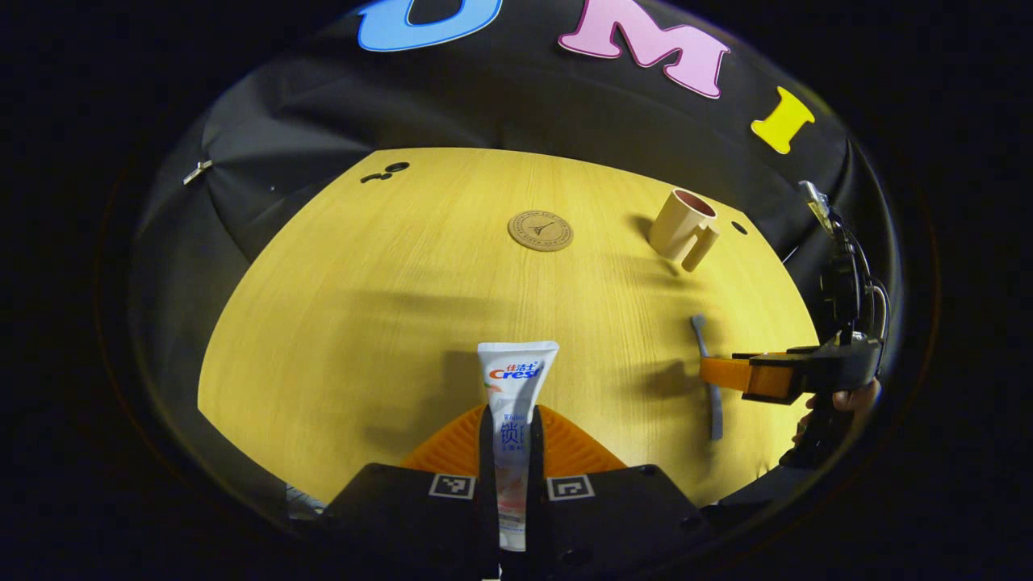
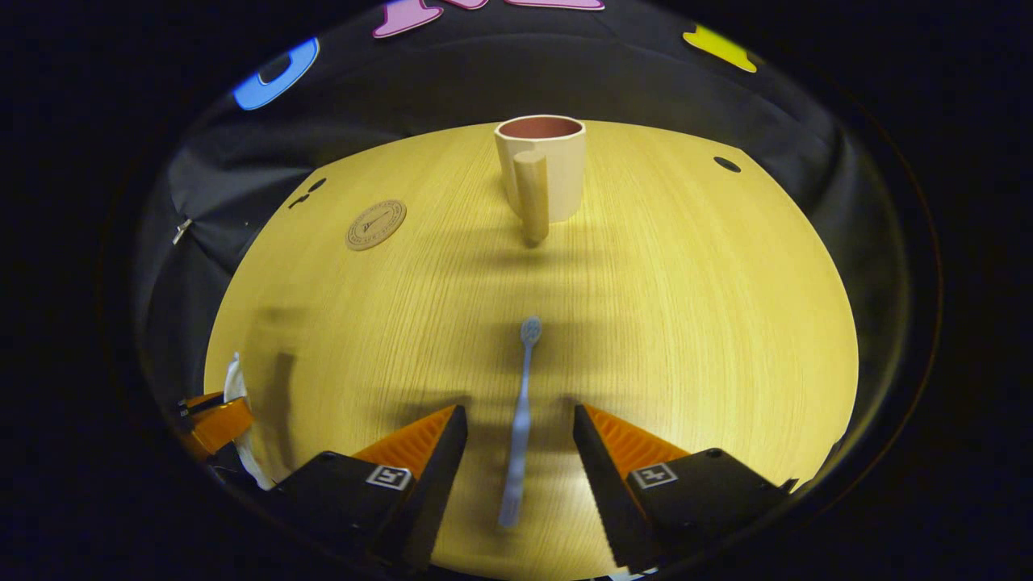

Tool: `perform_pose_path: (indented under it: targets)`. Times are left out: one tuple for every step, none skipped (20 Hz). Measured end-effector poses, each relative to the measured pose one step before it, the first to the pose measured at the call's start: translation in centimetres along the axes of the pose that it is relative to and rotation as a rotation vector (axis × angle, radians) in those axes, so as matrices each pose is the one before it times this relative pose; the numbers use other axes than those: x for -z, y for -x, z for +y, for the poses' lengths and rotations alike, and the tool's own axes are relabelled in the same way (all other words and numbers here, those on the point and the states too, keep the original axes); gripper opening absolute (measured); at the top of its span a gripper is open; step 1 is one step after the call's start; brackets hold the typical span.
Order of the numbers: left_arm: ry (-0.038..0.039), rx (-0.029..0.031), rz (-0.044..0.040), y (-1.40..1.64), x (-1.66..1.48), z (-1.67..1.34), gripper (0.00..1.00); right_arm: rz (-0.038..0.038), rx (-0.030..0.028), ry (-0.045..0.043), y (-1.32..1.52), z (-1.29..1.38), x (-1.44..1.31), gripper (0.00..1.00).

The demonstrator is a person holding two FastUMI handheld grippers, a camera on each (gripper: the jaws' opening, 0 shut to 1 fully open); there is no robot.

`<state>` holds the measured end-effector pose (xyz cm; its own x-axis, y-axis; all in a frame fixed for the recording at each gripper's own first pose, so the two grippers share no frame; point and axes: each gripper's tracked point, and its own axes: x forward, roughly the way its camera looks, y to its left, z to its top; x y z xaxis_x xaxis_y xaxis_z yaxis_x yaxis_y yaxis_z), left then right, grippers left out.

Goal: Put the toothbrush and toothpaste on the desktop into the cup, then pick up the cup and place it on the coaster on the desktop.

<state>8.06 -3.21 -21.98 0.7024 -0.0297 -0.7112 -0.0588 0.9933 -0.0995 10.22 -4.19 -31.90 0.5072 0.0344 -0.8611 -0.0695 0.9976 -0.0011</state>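
My left gripper (image 1: 510, 432) is shut on a white toothpaste tube (image 1: 513, 387), which stands upright between its fingers above the yellow table. My right gripper (image 2: 516, 436) is open, with a grey-blue toothbrush (image 2: 520, 411) lying on the table between its fingers, bristle end pointing away. In the left gripper view that toothbrush (image 1: 708, 379) lies at the right, with the right gripper (image 1: 730, 374) over its middle. A beige cup (image 2: 542, 168) with a handle stands upright far ahead of the right gripper; in the left gripper view the cup (image 1: 683, 224) is at the far right. A round brown coaster (image 1: 540, 230) lies mid-table.
The yellow wooden table (image 1: 363, 307) ends at the black cloth wall behind. Small dark holes (image 1: 387, 170) mark its far left corner, another hole (image 2: 726, 164) the far right. In the right gripper view the coaster (image 2: 375, 224) lies left of the cup. A hand (image 1: 839, 403) holds the right gripper.
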Motion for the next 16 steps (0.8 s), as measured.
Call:
perform_pose_path:
  targets:
    - [0.01153, 0.0008, 0.00374, 0.233, 0.551, 0.276, 0.18, 0.00752, -0.00101, 0.00878, -0.229, 0.269, 0.322, 0.71]
    - [0.01577, 0.0013, 0.00125, 0.261, 0.414, 0.282, 0.18, 0.00741, 0.0061, 0.01278, -0.16, 0.089, 0.421, 0.7]
    - [0.01282, 0.00001, 0.00234, 0.196, 0.407, 0.407, 0.18, 0.0109, 0.01287, 0.01478, 0.099, -0.123, 0.481, 0.71]
    - [0.00752, -0.00221, 0.00266, 0.212, 0.323, 0.378, 0.18, -0.01526, 0.01463, 0.01179, -0.017, -0.187, -0.172, 0.71]
    - [0.00348, -0.0035, 0.00179, 0.146, 0.309, 0.323, 0.18, 0.01177, 0.00475, 0.00274, -0.206, 0.074, 0.195, 0.65]
    - [-0.0009, -0.00318, 0.00225, 0.112, 0.21, 0.306, 0.18, -0.00379, 0.01281, 0.00163, 0.029, -0.017, 0.016, 0.59]
    - [-0.00282, -0.00459, 0.00033, 0.059, 0.168, 0.274, 0.18, 0.00889, 0.01317, 0.00019, -0.008, -0.261, -0.029, 0.5]
    - [-0.005, -0.00185, -0.00129, 0.062, 0.022, 0.151, 0.13, -0.00417, 0.0034, -0.00859, 0.003, 0.04, -0.113, 0.47]
    - [-0.00301, -0.00071, 0.0001, 0.04, 0.075, 0.077, 0.18, 0.0054, 0.00518, -0.00663, -0.053, -0.092, -0.079, 0.33]
    - [-0.00118, 0.0018, -0.00016, 0.016, -0.012, -0.041, 0.18, 0.00259, -0.00244, -0.00834, -0.065, -0.009, 0.001, 0.28]
    - [0.0, 0.00347, -0.00074, 0.01, -0.058, -0.081, 0.18, 0.00177, -0.00557, -0.009, -0.083, 0.024, -0.026, 0.16]
    - [-0.00115, 0.00414, -0.00122, 0.01, -0.14, -0.258, 0.18, 0.00233, -0.00788, -0.0031, 0.06, 0.001, -0.09, 0.11]
    - [-0.00386, 0.00386, -0.00178, -0.092, -0.066, -0.234, 0.18, -0.00234, -0.01374, 0.0024, -0.087, 0.059, -0.138, 0.11]
    - [-0.00529, 0.00399, -0.00018, 0.02, -0.094, -0.263, 0.18, -0.00861, -0.03041, 0.00793, 0.097, 0.298, 0.006, 0.1]
    - [-0.00612, 0.00537, -0.00047, -0.081, -0.077, -0.295, 0.18, -0.01212, -0.04594, -0.00751, -0.135, 0.449, -0.109, 0.08]
    - [-0.0051, 0.00323, -0.00137, -0.039, -0.185, -0.322, 0.18, -0.00034, -0.05499, -0.03475, 0.243, 0.728, 0.184, 0.06]
